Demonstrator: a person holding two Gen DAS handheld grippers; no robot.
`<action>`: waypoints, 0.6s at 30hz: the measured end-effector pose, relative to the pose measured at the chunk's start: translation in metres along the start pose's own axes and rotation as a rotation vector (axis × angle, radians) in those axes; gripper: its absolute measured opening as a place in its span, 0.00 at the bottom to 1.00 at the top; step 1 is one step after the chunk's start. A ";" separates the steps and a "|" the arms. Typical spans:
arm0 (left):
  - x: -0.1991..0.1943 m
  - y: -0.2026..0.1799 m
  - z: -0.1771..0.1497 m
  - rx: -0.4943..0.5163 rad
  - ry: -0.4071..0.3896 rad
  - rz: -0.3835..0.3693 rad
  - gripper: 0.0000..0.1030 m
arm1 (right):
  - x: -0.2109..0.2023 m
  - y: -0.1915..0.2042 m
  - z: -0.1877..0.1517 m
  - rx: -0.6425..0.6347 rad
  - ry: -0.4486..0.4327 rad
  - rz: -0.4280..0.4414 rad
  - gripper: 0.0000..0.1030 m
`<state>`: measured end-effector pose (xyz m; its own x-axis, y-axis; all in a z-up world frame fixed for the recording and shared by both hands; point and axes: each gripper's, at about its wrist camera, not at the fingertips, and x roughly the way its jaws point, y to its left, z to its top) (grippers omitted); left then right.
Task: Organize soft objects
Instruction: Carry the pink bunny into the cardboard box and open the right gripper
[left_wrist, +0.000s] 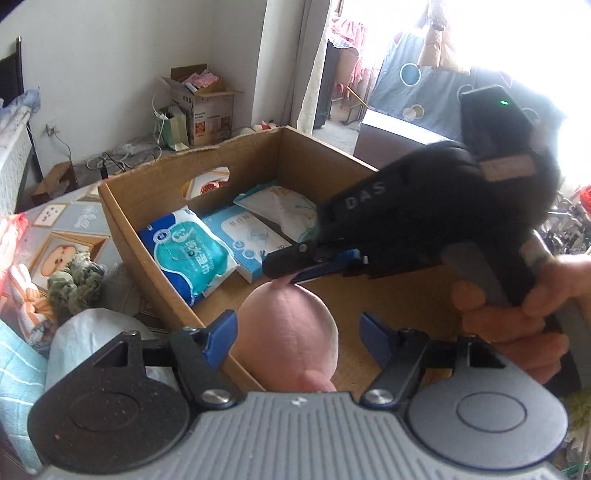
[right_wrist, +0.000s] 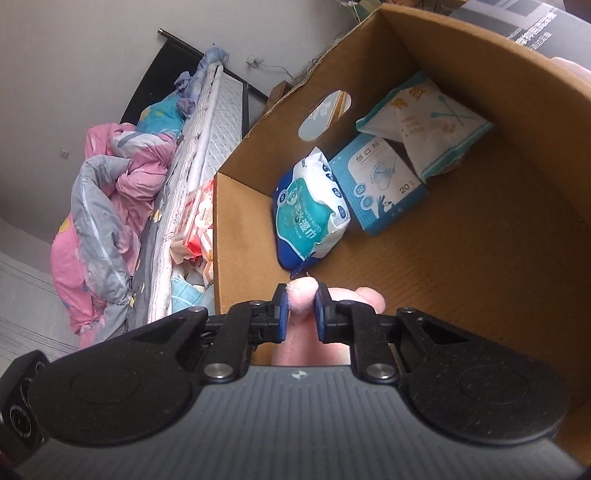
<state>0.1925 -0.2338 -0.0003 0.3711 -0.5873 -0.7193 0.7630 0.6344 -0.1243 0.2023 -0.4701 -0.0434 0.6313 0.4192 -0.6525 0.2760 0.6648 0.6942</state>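
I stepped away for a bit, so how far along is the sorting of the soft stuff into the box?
Done: three soft packs already lie in the cardboard box. In hand: the right gripper is shut on a small tip of the pink plush toy over the box, while the left gripper stands open around it without pressing. Left: a green knitted piece and other fabrics wait outside the box.

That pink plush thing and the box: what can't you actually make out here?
- Pink plush, left wrist view: its lower part is hidden behind the gripper body; what toy it is stays unclear.
- Pink plush, right wrist view: only a nub shows between the right gripper's fingers.
- Cardboard box, left wrist view: the right gripper covers its right side.
- Window area, left wrist view: washed out by glare.
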 end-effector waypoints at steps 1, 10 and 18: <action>-0.005 -0.001 -0.001 0.010 -0.011 0.012 0.71 | 0.010 0.009 0.008 0.002 0.007 -0.008 0.13; -0.027 0.002 -0.006 0.078 -0.076 0.164 0.71 | 0.067 0.025 0.037 0.017 0.033 -0.075 0.18; -0.051 0.021 -0.023 0.024 -0.098 0.190 0.71 | 0.036 0.015 0.035 -0.068 -0.026 -0.088 0.40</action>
<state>0.1778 -0.1791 0.0182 0.5584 -0.5050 -0.6581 0.6863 0.7269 0.0246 0.2545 -0.4661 -0.0461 0.6260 0.3418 -0.7009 0.2820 0.7387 0.6122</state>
